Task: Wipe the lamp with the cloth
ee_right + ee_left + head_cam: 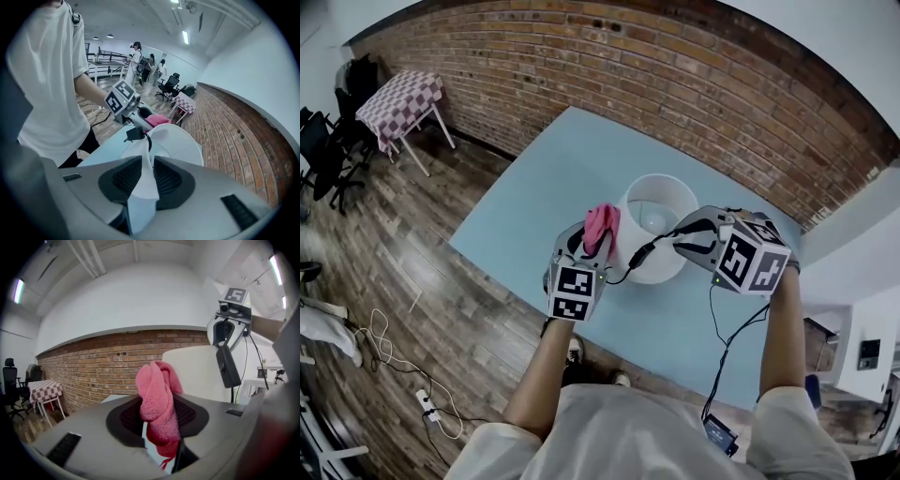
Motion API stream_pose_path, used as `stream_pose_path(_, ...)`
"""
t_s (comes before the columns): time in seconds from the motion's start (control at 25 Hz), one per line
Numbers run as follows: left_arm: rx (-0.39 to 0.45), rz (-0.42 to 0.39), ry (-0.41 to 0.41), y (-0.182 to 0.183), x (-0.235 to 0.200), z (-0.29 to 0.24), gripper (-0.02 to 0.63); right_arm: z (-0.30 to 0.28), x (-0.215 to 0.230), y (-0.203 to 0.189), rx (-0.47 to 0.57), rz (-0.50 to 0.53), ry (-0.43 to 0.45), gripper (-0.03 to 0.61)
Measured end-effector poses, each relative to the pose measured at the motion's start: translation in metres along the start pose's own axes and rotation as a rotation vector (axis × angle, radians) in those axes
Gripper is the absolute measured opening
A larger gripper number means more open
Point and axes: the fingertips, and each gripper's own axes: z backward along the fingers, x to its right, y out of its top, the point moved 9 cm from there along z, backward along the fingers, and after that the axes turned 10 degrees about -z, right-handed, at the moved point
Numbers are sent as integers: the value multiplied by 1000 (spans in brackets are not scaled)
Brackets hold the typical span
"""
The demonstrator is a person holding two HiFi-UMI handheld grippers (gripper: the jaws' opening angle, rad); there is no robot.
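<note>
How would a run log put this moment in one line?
left gripper: shut on pink cloth, beside lamp | right gripper: shut on lamp rim | lamp: upright on table

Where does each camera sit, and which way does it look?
Head view: on the person's head, looking steeply down at the table, the lamp, the person's arms, the left gripper and the right gripper.
Left gripper view: rides the left gripper, looking along jaws clamped on the pink cloth toward the lamp and brick wall.
Right gripper view: rides the right gripper, looking along jaws closed on the lamp's rim, back at the person's shirt.
Both gripper views share the lamp and cloth; each shows the other gripper.
</note>
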Motion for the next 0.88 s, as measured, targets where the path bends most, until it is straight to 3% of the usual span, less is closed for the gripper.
stream_pose_path(0.28,-67,46,-21,-22,-3,-11,166,4,-5,6,21,-59,42,83)
stream_pose_path(0.88,-142,131,-31,-59,-9,-29,166,3,-18,16,30,-48,54,67)
